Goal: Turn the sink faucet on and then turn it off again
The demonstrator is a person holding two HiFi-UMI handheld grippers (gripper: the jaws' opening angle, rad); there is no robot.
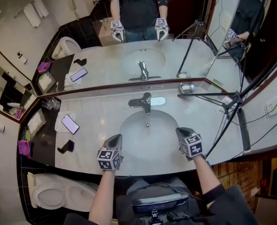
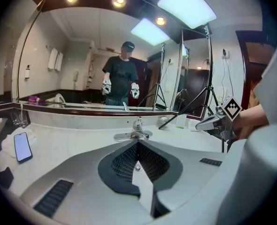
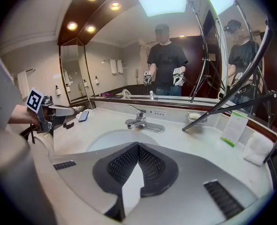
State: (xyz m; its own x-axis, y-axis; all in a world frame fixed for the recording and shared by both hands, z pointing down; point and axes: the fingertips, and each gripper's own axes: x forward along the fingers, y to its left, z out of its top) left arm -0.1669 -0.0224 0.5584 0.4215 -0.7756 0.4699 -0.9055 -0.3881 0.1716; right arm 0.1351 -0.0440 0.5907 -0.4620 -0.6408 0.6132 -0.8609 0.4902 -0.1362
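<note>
Faucet [image 1: 145, 102] stands at the back rim of the sink [image 1: 131, 131] in the head view. The left gripper [image 1: 115, 138] and right gripper [image 1: 181, 133] hang over the sink's front edge, well apart from it. Left gripper view: jaws together, nothing between them, faucet ahead. Right gripper view: jaws likewise closed and empty, faucet beyond.

Your grey left claw [image 1: 115, 139] and grey right claw [image 1: 182, 133]: jaws together, nothing held, both tilted forward and down, well apart; left forearm [image 1: 102, 196] and right forearm [image 1: 205, 172] stretched out.
</note>
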